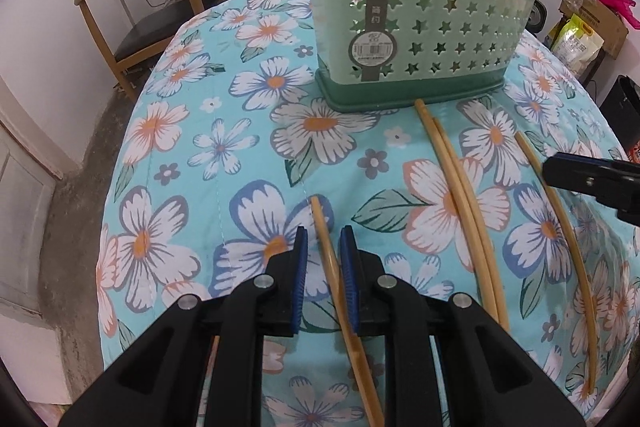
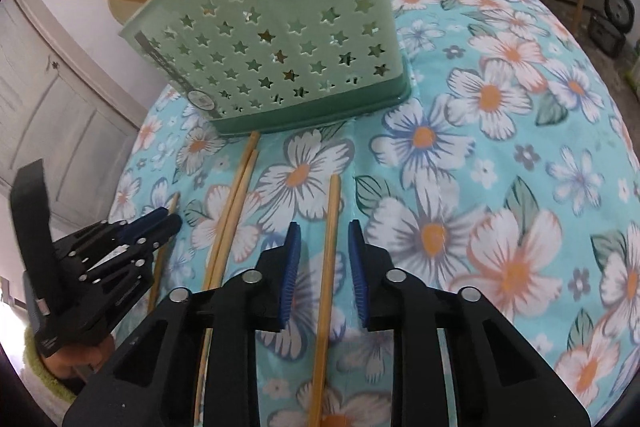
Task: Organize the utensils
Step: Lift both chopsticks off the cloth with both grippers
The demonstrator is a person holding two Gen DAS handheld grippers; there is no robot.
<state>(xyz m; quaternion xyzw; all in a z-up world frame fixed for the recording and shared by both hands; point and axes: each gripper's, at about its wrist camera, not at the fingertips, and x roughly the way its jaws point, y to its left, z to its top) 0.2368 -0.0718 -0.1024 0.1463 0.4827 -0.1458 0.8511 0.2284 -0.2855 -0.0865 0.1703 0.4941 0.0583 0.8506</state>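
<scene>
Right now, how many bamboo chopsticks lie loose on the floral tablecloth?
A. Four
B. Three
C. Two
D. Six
A: one chopstick lies between the left tool's pads, a touching pair runs out from the green holder's base, and a fourth lies between the right tool's pads.

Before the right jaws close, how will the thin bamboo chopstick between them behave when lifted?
The thin bamboo chopstick looks stiff and light, so it should lift without bending. It is slim and smooth, so it may pivot or slip. On the soft floral quilted cloth it probably rolls little.
</scene>
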